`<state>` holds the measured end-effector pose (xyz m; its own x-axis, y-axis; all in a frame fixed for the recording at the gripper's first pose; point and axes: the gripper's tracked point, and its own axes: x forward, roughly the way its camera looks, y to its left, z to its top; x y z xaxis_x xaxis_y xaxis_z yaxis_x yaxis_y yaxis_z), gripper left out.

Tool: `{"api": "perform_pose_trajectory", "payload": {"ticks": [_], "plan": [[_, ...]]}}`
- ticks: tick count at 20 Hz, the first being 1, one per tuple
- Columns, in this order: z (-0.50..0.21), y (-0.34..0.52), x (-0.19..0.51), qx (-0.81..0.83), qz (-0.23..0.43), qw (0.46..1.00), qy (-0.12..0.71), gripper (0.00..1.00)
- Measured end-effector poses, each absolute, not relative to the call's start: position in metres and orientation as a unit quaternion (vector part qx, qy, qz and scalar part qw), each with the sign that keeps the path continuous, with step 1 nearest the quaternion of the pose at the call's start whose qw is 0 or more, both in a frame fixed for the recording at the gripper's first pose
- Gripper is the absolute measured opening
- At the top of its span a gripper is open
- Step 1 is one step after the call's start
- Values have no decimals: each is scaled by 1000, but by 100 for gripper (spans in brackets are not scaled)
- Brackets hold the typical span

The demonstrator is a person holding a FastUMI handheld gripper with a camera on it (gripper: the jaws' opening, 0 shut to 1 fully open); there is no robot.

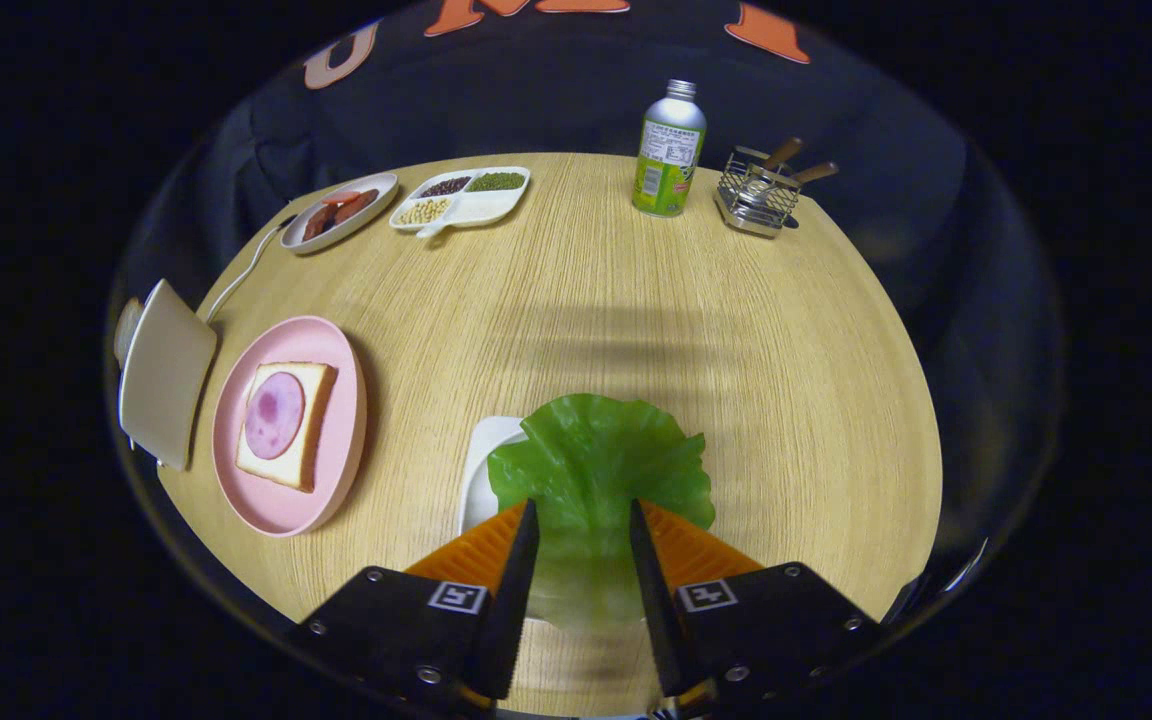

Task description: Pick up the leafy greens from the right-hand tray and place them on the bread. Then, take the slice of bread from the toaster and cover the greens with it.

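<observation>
Greens (591, 455) lie on a white tray (484, 460) on the bench (636, 320), the leaf's near end running between the fingers of the hand-held gripper (584, 520). The fingers stand partly open on either side of the leaf; whether they press on it cannot be told. Well to the left, a pink plate (336, 490) carries bread (308, 440) topped with a ham slice (274, 414). Beside the plate stands the toaster (166, 372). Beyond, at the far edge, are a sausage dish (339, 212), a divided dish (461, 197), a bottle (669, 150) and a wire basket (760, 190).
</observation>
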<state>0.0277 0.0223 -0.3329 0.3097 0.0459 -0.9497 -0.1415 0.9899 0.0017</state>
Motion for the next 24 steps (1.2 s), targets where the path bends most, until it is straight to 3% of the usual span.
{"api": "perform_pose_trajectory", "payload": {"ticks": [1, 2, 4, 9, 11, 13, 14, 16, 24], "plan": [[-336, 21, 27, -47, 57, 806, 587, 62], [-338, 19, 29, -57, 56, 806, 586, 75], [-347, 16, 30, -66, 56, 800, 594, 86], [-355, 21, 32, -25, 62, 793, 606, 86], [-357, 21, 38, -19, 53, 796, 602, 76], [-359, 18, 44, -9, 34, 801, 597, 44], [-359, 17, 44, -4, 26, 800, 599, 19], [-357, 16, 43, 19, 15, 795, 607, 4], [-308, 46, 56, 23, 52, 819, 571, 1]]}}
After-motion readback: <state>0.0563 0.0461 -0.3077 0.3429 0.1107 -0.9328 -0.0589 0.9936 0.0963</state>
